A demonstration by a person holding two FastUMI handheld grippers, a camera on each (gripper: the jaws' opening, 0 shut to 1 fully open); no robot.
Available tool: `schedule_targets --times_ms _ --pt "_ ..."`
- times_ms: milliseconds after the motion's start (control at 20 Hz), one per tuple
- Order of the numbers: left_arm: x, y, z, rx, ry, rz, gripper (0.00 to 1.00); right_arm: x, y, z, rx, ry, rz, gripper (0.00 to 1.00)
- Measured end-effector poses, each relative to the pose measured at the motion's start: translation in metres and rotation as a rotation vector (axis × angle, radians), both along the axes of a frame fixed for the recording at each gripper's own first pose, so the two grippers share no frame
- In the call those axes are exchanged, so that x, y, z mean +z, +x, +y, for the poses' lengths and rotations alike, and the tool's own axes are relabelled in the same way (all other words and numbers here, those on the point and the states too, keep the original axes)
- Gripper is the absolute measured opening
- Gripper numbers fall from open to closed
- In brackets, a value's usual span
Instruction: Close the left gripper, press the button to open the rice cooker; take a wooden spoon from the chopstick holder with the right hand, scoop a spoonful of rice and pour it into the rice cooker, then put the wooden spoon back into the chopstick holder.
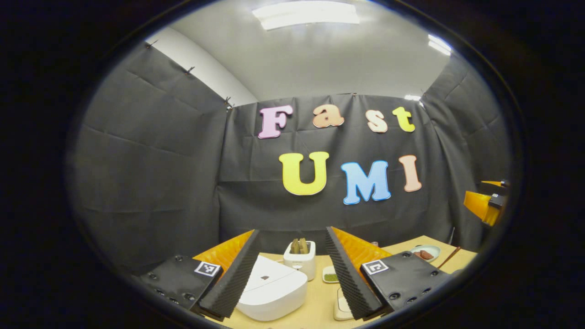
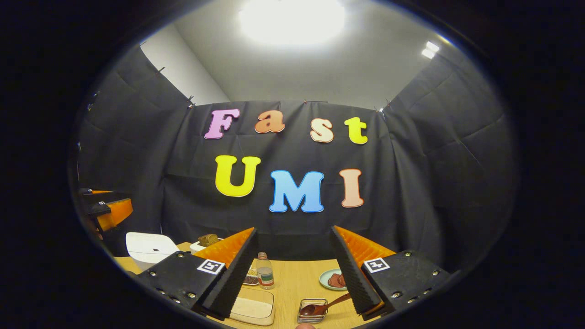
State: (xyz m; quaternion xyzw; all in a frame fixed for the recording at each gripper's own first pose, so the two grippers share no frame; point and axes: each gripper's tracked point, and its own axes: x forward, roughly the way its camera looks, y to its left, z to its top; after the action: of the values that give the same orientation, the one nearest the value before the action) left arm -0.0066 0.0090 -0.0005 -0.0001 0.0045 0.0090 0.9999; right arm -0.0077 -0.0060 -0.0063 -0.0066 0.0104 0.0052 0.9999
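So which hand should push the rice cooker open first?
Probably the left gripper: the shut rice cooker sits right between its open fingers. From the right gripper it lies far off to the side.

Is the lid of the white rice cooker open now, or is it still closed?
Closed. In the left gripper view the rice cooker has its lid lying flat on the body, no gap. The left gripper is open above it.

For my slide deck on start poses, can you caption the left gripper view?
Open left gripper poised above the closed white rice cooker, with the chopstick holder behind it on the wooden table.
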Motion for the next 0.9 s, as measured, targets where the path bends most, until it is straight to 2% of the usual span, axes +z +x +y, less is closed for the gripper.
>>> schedule_targets --times_ms 200,400,550,600,650,750,850,900 --pt "0.0 0.0 0.0 -0.002 -0.009 0.001 0.96 0.002 0.0 -0.001 0.002 -0.011 -0.003 0.95" --pt "0.006 0.002 0.007 0.001 -0.004 -0.017 0.77 -0.001 0.002 -0.002 0.002 -0.011 0.0 0.95" --pt "0.009 0.005 0.005 -0.021 0.013 -0.027 0.48 -0.002 0.004 0.0 0.001 -0.006 0.001 0.95" --pt "0.012 0.005 0.007 -0.019 0.014 -0.028 0.46 -0.004 0.003 0.001 0.0 -0.002 0.002 0.95" --pt "0.008 0.007 0.004 -0.031 0.011 -0.025 0.38 -0.005 0.004 0.002 -0.003 0.0 0.002 0.95" --pt "0.0 0.006 0.005 -0.056 -0.002 -0.012 0.35 -0.008 0.004 0.003 -0.006 0.006 0.008 0.95" --pt "0.006 0.009 0.014 -0.037 -0.003 -0.021 0.09 -0.009 0.002 0.004 -0.012 0.012 0.011 0.95" --pt "0.005 0.009 0.013 -0.045 -0.001 -0.018 0.1 -0.008 0.001 0.003 -0.02 0.009 0.009 0.95"
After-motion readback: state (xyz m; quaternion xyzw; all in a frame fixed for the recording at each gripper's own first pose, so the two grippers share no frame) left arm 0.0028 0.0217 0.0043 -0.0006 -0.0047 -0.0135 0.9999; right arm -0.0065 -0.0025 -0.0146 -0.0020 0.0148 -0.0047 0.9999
